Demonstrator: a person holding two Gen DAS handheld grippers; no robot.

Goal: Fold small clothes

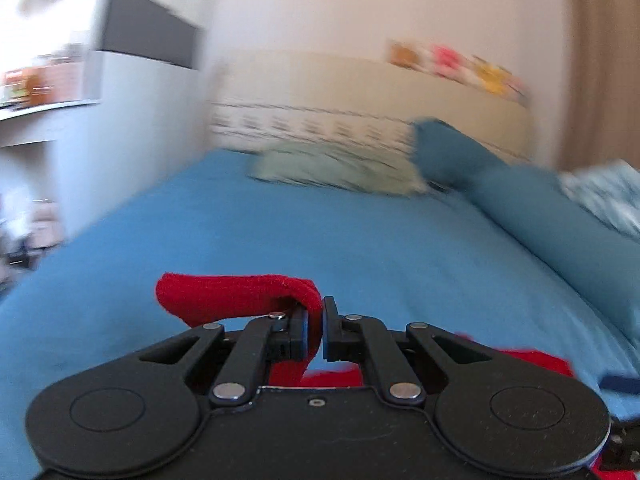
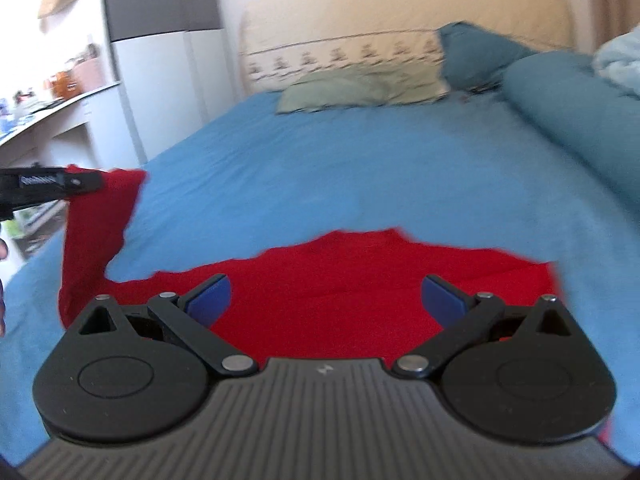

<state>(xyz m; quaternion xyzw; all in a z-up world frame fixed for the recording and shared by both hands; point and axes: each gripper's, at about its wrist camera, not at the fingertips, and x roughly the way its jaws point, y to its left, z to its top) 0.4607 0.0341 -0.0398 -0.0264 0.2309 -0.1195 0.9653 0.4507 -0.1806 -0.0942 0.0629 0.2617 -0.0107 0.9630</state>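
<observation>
A small red garment (image 2: 328, 292) lies on the blue bed sheet (image 2: 340, 176). My left gripper (image 1: 316, 330) is shut on one red corner of it (image 1: 240, 294) and holds that part lifted above the bed. In the right wrist view the left gripper (image 2: 80, 182) shows at the far left with the raised red flap (image 2: 100, 220) hanging from it. My right gripper (image 2: 326, 300) is open and empty, just above the flat middle of the garment.
A pale green pillow (image 2: 360, 90) and a blue pillow (image 2: 476, 54) lie at the headboard (image 2: 400, 8). A rolled blue duvet (image 2: 580, 112) runs along the right side. A white wardrobe (image 2: 160, 60) and a cluttered desk (image 2: 52, 108) stand left of the bed.
</observation>
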